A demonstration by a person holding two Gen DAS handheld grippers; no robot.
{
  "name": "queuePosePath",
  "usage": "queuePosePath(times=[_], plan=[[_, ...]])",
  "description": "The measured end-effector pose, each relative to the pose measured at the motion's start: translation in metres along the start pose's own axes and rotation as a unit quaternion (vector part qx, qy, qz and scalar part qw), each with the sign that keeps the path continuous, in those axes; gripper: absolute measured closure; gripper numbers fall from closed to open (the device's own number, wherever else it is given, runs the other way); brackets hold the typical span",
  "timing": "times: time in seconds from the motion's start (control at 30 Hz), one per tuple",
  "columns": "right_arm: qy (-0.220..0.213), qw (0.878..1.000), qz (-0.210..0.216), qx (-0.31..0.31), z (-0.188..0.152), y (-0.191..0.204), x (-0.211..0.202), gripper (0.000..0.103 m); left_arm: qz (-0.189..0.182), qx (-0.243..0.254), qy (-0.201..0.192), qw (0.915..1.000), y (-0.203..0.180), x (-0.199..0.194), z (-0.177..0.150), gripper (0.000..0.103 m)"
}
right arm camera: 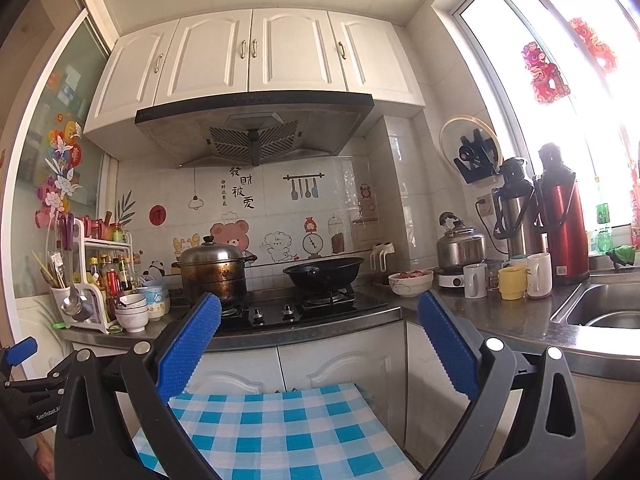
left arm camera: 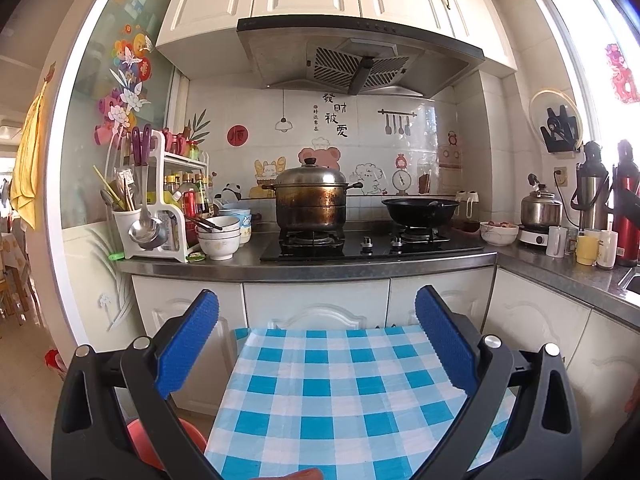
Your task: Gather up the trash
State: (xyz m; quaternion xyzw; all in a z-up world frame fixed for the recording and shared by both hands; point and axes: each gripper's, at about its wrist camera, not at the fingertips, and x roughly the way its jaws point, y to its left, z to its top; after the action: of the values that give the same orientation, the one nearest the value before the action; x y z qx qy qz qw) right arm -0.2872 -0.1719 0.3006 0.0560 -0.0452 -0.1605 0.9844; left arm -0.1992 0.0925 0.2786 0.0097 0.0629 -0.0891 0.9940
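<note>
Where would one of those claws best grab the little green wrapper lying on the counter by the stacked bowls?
Judging from the pictures, take the green wrapper by its front edge, coming down from above on the counter's open front side. It lies flat between the white rack's foot and the stacked bowls, so sideways approaches look crowded. Both the left claw and the right claw are open and far off.

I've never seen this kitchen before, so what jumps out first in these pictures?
The blue-and-white checked cloth fills the foreground, spread under the open left tool and the open right tool. Behind it, a scorched steel pot and a black wok sit on the stove. A red flask stands by the bright window at the right.
</note>
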Motion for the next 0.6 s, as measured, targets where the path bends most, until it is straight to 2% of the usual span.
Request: queuePosePath(times=[0.6], plan=[[0.019, 1.000, 0.005, -0.006, -0.014, -0.004, 0.015, 0.005, -0.001, -0.010, 0.008, 0.9999, -0.004, 0.017, -0.006, 0.004]])
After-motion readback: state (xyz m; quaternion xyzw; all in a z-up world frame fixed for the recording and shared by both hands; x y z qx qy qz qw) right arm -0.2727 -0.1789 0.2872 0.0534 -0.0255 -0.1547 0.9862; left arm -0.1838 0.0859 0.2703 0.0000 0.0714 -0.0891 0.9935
